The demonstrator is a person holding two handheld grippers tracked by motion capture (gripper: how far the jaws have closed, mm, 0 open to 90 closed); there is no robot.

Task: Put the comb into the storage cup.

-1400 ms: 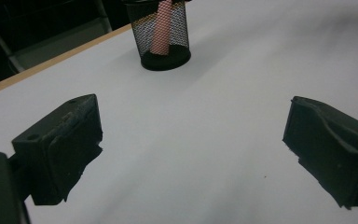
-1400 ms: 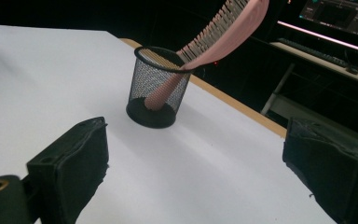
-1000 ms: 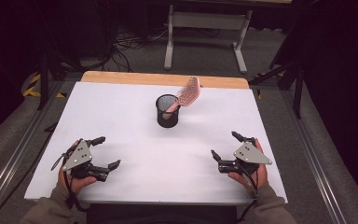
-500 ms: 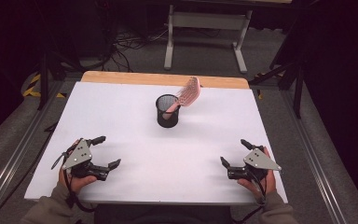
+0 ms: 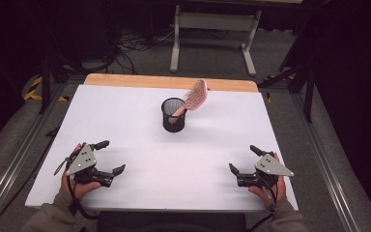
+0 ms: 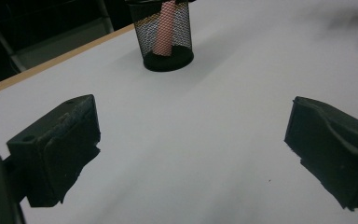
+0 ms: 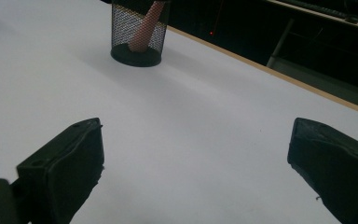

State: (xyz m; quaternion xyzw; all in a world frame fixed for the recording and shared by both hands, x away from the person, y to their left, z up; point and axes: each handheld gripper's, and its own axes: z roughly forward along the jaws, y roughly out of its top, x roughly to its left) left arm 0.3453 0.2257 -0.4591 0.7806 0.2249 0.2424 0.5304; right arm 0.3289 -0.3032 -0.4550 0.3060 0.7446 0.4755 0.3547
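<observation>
A black mesh cup (image 5: 173, 114) stands upright at the middle of the white table (image 5: 125, 121), toward its far side. A pink hairbrush (image 5: 195, 97) leans in it, handle down and head up to the right. The cup (image 6: 164, 35) and the pink handle (image 6: 165, 28) appear at the top of the left gripper view, and the cup (image 7: 138, 32) again at the top left of the right gripper view. My left gripper (image 5: 110, 157) rests open near the front left edge, holding nothing. My right gripper (image 5: 244, 158) is open near the front right edge, also holding nothing.
A wooden strip (image 5: 125, 80) runs along the table's far edge. Beyond it stand a grey metal frame (image 5: 212, 21) and cables on the floor. Metal rails (image 5: 328, 164) flank the table on both sides.
My right gripper has drawn back toward the front right edge of the table. The left gripper, the cup and the brush have stayed put.
</observation>
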